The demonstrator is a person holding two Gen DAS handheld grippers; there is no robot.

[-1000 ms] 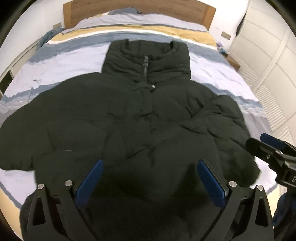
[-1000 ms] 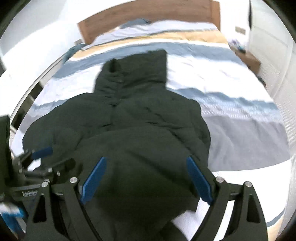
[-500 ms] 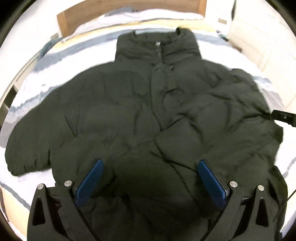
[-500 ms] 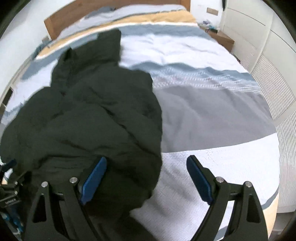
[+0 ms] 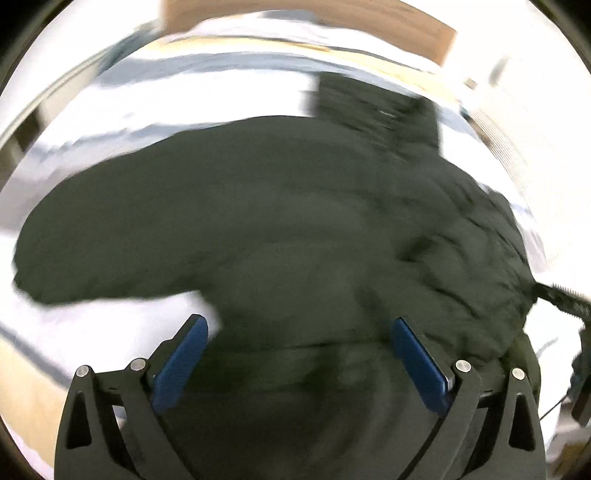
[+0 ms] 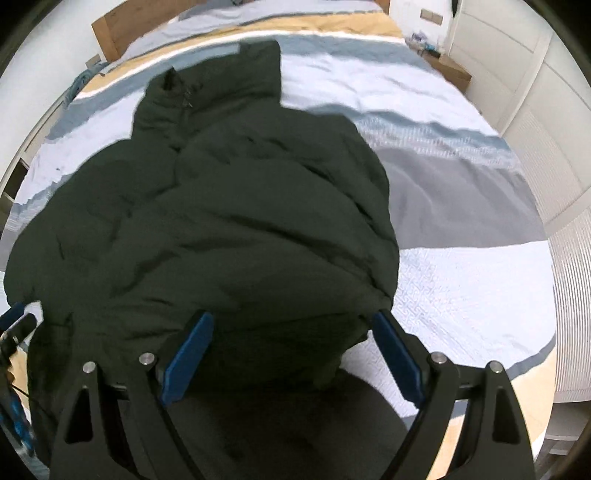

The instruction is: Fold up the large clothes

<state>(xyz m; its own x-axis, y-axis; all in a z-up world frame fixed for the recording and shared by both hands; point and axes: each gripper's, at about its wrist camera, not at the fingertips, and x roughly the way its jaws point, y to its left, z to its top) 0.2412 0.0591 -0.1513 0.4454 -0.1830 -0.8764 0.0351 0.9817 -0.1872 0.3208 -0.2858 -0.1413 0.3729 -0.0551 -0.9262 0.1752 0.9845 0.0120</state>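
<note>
We see the dark puffer jacket (image 6: 229, 221) lying on the striped bedspread (image 6: 461, 288), collar toward the wooden headboard (image 6: 110, 33). Bare bedspread lies open to the jacket's right, up to the white wardrobe (image 6: 546, 122); in the blurred left view, its sleeve reaches toward the bed's left edge. Our left gripper (image 5: 299, 354) and right gripper (image 6: 291, 347) both stand wide apart over the jacket's hem, gripping nothing.

Left gripper (image 5: 299, 328): jaws spread wide, blue pads (image 5: 181, 360) well apart, nothing clamped between them; view badly blurred. Right gripper (image 6: 291, 325): jaws likewise spread wide, blue pads (image 6: 397, 354) apart, nothing pinched. Both point forward, side by side.
</note>
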